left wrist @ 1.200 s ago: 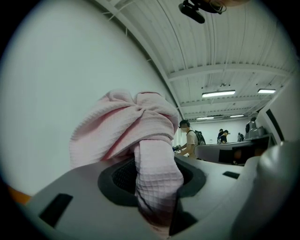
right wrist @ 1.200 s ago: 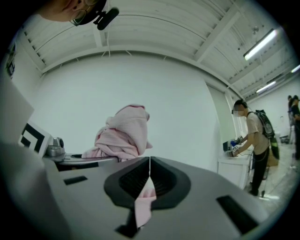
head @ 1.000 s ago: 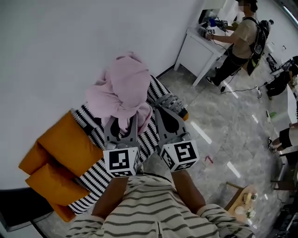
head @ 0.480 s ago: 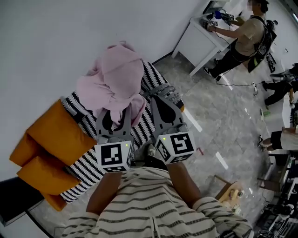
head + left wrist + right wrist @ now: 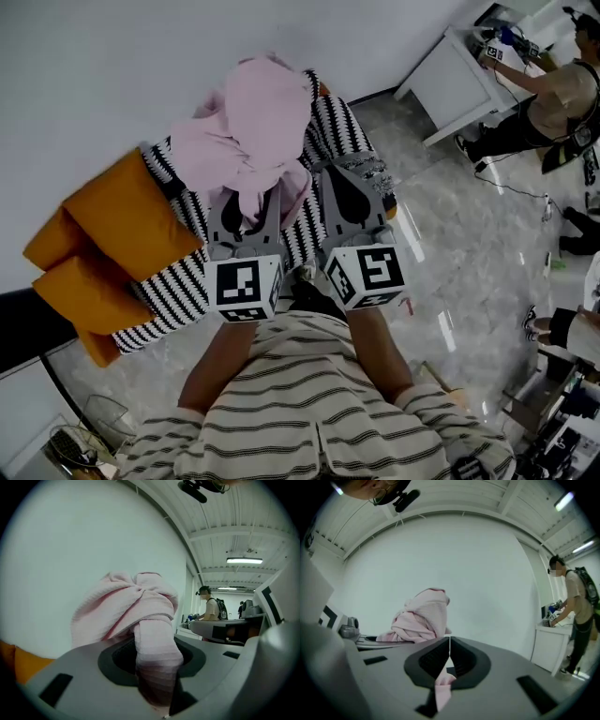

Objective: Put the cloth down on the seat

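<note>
A bunched pink cloth (image 5: 248, 141) is held up over the black-and-white striped seat (image 5: 328, 136). My left gripper (image 5: 251, 199) is shut on a thick fold of it; in the left gripper view the cloth (image 5: 126, 611) fills the gap of that gripper (image 5: 157, 665). My right gripper (image 5: 345, 178) is beside it on the right, over the seat's striped edge. In the right gripper view its jaws (image 5: 449, 651) are closed, a thin pink strip (image 5: 443, 688) is pinched low between them, and the cloth bundle (image 5: 419, 618) shows to the left.
Orange cushions (image 5: 108, 234) lie at the seat's left end, against the white wall (image 5: 112, 66). A white desk (image 5: 459, 84) with a person (image 5: 553, 103) at it stands at the top right. Marble floor (image 5: 469, 253) lies to the right.
Both grippers keep their hold on the cloth over the seat. The head view has swung, so the seat sits more central and the desk and person have slid to the top right.
</note>
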Demonstrator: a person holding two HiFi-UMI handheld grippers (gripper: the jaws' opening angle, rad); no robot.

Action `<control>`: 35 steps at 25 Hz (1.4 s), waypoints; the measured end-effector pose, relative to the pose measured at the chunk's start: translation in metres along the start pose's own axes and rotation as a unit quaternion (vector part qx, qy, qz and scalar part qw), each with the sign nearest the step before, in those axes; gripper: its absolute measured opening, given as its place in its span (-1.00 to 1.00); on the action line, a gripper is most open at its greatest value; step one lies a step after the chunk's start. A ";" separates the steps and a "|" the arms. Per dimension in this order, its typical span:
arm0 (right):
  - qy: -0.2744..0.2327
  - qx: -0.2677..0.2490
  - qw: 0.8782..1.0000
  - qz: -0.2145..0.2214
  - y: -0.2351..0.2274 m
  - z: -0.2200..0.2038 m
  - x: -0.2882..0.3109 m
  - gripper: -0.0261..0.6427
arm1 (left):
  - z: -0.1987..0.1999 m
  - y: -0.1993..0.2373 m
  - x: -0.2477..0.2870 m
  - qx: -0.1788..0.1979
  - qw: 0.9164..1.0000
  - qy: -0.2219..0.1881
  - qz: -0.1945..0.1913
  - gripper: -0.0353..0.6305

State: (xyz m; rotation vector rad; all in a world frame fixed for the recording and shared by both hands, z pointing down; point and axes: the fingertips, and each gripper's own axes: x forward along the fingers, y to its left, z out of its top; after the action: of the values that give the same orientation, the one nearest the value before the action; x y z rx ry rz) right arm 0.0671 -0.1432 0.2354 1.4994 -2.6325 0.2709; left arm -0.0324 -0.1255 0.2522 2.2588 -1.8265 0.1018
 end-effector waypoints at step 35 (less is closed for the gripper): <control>0.153 0.039 0.985 0.067 -0.009 -0.185 0.059 -0.88 | -0.169 0.030 0.024 -0.071 0.986 0.129 0.084 -0.41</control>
State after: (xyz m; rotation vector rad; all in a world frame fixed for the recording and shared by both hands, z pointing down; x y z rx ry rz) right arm 0.0446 -0.1603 0.4276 1.1884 -2.5007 0.5719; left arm -0.0404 -0.1159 0.4250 1.8954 -1.8191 0.2703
